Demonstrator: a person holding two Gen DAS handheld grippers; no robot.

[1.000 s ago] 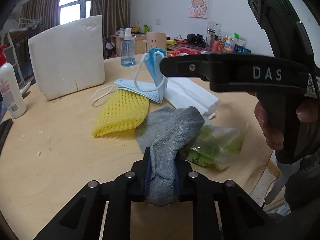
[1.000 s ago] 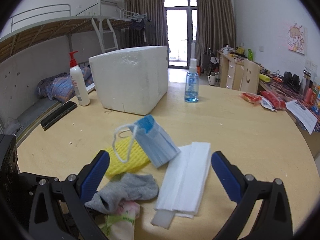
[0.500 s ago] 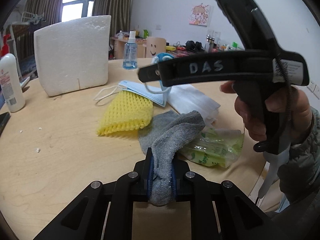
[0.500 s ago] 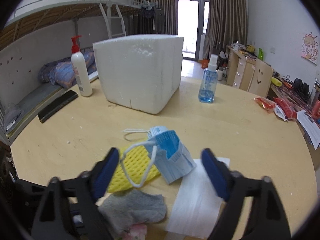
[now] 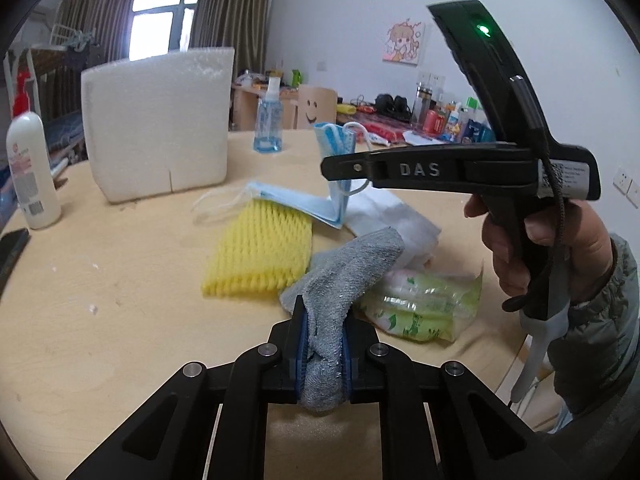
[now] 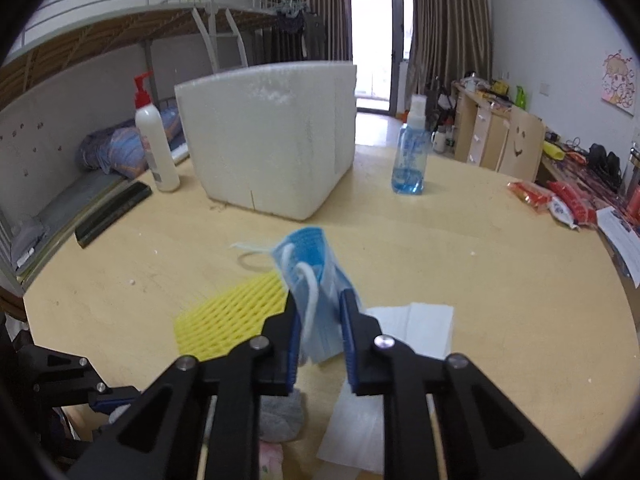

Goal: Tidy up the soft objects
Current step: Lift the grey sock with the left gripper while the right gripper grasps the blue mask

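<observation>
Sock (image 5: pixel 340 280), grey, is pinched in the left gripper (image 5: pixel 323 354), its free end draped toward a green packet (image 5: pixel 424 304) on the table (image 5: pixel 120 280); beside it lie a yellow foam net (image 5: pixel 260 254) and folded white tissue (image 5: pixel 384 212); farther back, a blue face mask (image 6: pixel 316 280) stands between the blue pads of the right gripper (image 6: pixel 320 344), whose jaws are closing, the mask squeezed upright and its ear loop hanging in front; a second ago those jaws stood wide apart around the mask; beyond stand a white foam box (image 6: pixel 272 136), a spray bottle (image 6: pixel 410 156) and a lotion bottle (image 6: pixel 156 144).
</observation>
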